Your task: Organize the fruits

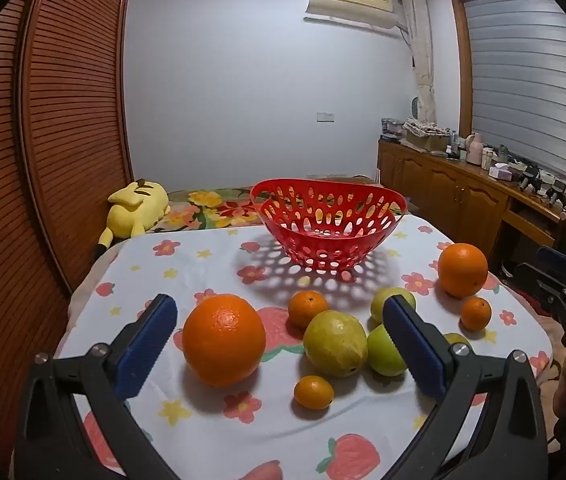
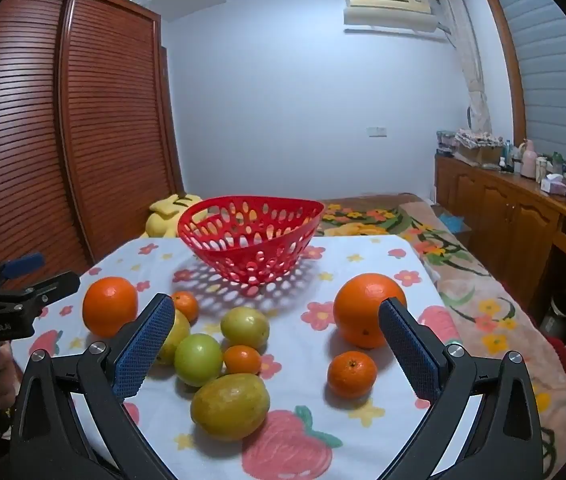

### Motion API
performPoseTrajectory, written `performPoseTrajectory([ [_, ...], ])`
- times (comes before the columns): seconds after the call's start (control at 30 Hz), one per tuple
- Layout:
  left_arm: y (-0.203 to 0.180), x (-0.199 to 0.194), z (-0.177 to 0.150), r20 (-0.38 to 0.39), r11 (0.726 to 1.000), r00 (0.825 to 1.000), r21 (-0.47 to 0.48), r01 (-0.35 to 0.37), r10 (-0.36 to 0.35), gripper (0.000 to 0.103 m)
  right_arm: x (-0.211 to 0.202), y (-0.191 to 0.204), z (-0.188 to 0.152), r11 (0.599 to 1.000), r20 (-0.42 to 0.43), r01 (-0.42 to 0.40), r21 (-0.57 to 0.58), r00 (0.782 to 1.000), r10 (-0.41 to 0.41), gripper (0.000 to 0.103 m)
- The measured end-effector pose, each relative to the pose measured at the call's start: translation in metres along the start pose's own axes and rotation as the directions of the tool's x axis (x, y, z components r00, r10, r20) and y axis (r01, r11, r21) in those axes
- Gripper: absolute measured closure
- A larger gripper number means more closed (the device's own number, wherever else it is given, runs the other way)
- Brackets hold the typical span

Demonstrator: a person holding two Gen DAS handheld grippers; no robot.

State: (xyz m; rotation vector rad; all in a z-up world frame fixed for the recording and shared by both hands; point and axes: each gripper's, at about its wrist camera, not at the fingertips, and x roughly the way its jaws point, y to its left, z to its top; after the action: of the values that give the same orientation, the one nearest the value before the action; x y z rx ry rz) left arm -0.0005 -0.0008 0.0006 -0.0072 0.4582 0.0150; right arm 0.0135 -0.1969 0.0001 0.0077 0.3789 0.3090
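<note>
A red perforated basket (image 1: 329, 222) stands empty at the far side of the table; it also shows in the right wrist view (image 2: 249, 236). Oranges, small tangerines and yellow-green fruits lie loose on the cloth. In the left wrist view my left gripper (image 1: 279, 336) is open and empty, a large orange (image 1: 223, 340) between its fingers' lines. A second large orange (image 1: 462, 264) lies far right. In the right wrist view my right gripper (image 2: 277, 336) is open and empty above the green fruits (image 2: 199, 359), with a large orange (image 2: 367, 309) by its right finger.
The table has a white cloth (image 1: 203, 408) printed with flowers and strawberries. A yellow plush toy (image 1: 135, 210) lies on the bed behind it. A wooden louvred wardrobe (image 1: 43, 140) stands left, a cluttered wooden sideboard (image 1: 463, 184) right.
</note>
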Motion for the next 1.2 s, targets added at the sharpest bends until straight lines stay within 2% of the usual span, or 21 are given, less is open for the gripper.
performPoseTrajectory([
  [1.2,0.005,-0.014,0.010,0.018,1.000,1.000,0.005,-0.006,0.006,0.000,-0.002,0.010,0.001,1.000,-0.004,0.001,-0.007,1.000,-0.001,0.000],
])
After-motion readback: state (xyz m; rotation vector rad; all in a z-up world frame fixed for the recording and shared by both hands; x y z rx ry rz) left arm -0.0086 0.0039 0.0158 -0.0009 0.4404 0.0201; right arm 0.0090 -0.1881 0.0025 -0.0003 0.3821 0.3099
